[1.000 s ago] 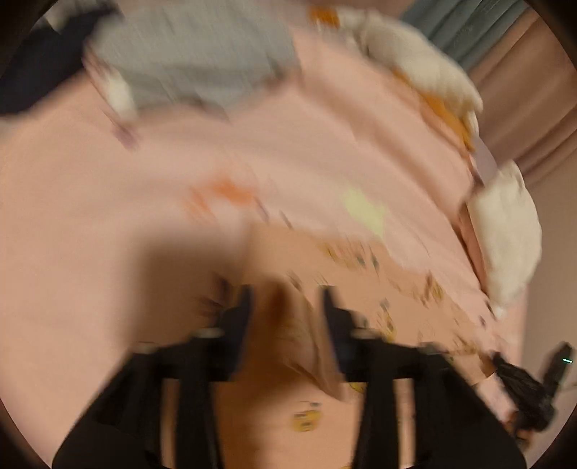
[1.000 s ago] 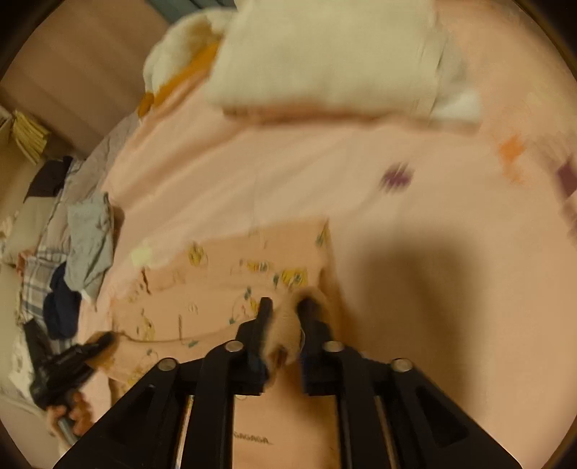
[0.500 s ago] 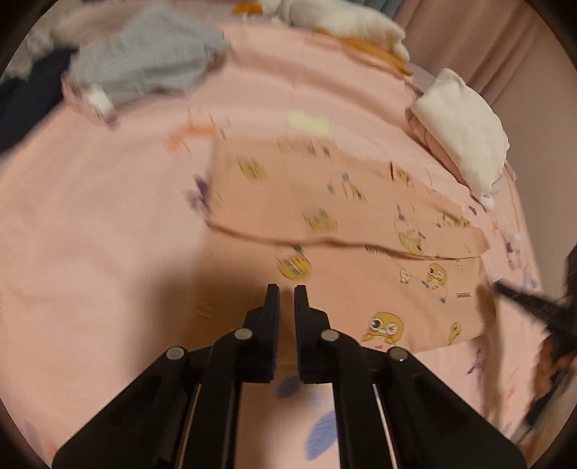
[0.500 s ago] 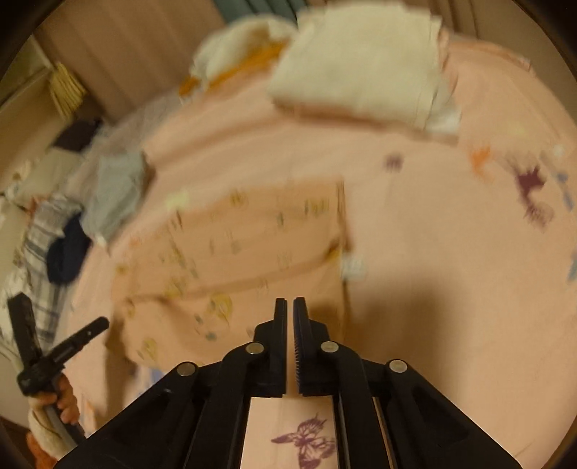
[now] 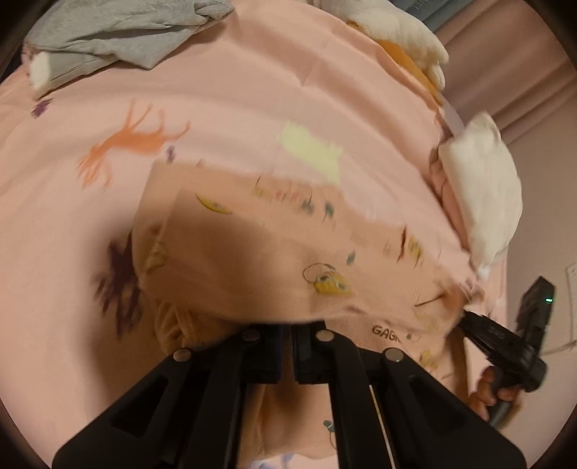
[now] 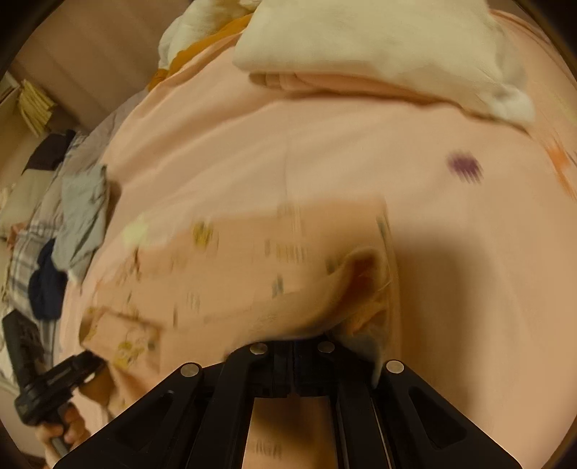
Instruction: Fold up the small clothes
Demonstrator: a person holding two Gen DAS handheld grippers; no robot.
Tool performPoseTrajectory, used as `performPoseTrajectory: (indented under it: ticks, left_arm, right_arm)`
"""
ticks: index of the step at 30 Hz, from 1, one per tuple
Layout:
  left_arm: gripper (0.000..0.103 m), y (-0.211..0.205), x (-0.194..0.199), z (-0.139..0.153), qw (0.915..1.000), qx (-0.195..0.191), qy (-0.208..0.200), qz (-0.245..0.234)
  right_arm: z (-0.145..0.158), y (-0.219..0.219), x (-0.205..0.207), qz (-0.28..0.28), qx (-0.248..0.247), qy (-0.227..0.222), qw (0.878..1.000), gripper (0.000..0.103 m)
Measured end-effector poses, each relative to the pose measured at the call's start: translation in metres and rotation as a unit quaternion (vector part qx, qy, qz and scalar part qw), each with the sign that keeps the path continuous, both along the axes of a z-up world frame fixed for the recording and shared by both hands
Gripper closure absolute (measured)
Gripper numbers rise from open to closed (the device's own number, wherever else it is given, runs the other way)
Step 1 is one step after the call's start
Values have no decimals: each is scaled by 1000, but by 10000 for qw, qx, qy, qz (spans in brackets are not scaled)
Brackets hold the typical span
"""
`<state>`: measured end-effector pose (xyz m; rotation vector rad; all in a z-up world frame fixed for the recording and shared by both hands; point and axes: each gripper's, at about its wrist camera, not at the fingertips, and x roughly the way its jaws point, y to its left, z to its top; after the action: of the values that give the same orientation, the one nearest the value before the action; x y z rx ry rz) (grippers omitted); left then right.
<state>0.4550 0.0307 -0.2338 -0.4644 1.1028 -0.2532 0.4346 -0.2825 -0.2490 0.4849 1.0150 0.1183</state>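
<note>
- Since half a second ago, both grippers have dropped onto the near edge of the peach printed garment (image 5: 252, 252), which then lay flat ahead of them; now its fabric bunches over both sets of fingertips.
- Left gripper (image 5: 286, 330), bottom centre of its view: fingers pressed together, tips hidden under the lifted cloth edge, apparently pinching it.
- Right gripper (image 6: 293, 344), bottom centre of its view: fingers likewise closed, with a raised fold of the same garment just above and to the right of the tips.
- Garment lies mid-frame on a pink bedsheet (image 5: 252, 90) printed with animals.
- Upper left: a crumpled grey garment (image 5: 115, 32).
- Right edge: a stack of folded white clothes (image 5: 487, 187).
- Much of both views is motion-blurred.
</note>
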Motion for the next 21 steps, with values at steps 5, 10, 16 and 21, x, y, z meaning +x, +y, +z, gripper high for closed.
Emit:
performPoseTrajectory:
  ticks: [5,10,16,21]
  left_arm:
    - [101,1,-9,21,9970,590,-365,-339]
    - [101,28,-3,16,9997,89,-207,6]
    - [75,44,27,35,9966,-733,-236,286]
    - [79,31,62,22,9918,1111,-125,617]
  right_arm:
    - [4,0,10,14,48,-8,10000,100]
    - [2,-2,12,-43,49,-206,9998,100]
    - [10,-4,14,-190,151,-126,9996,100]
    - [21,5,7,-115,-591,-284,9978,100]
